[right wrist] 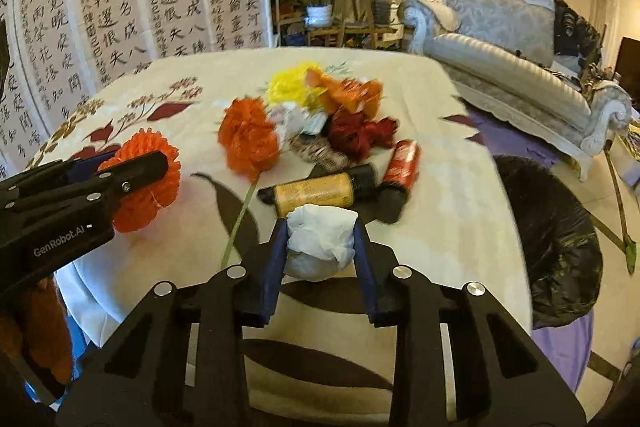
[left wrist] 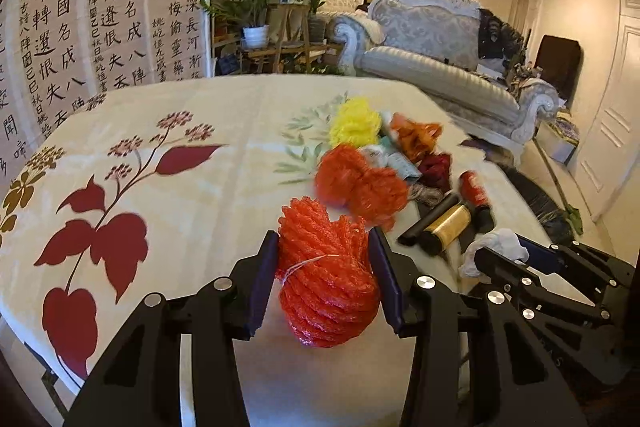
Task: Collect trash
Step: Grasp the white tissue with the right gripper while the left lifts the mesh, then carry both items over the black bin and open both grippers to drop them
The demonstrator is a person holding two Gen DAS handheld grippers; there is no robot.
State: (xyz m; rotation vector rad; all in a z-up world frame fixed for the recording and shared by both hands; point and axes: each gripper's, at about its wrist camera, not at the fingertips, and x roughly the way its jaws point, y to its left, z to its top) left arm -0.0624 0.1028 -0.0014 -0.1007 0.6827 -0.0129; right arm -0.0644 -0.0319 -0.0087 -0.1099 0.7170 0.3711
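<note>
While each pair of tongs already has a piece of rubbish in its grip, most of the collecting looks undone. The landmark is the yellow-labelled bottle [right wrist: 312, 195], lying on its side on the cloth-covered tabletop [right wrist: 460, 227]. The right tongs [right wrist: 320, 247] are closed on a wad of white tissue [right wrist: 322, 233], just on the near side of that bottle. The left tongs [left wrist: 326, 267] are clamped on an orange mesh bundle [left wrist: 328, 275], well to the left of the bottle and nearer the viewer.

Left to gather, by my reading: the bottle itself, a red can [right wrist: 402, 163] just to its right, a second orange mesh ball [right wrist: 248, 135] beyond it to the left, and farther back a heap of dark red, orange and yellow scraps [right wrist: 340, 107]. A black bin bag [right wrist: 560, 239] stands off the tabletop's edge, well to the right of the bottle; I judge that is where things go, and nothing held has reached it.

Both tongs point forward and downward over the cloth, side by side, the left one's arm crossing the left edge of the right wrist view.
</note>
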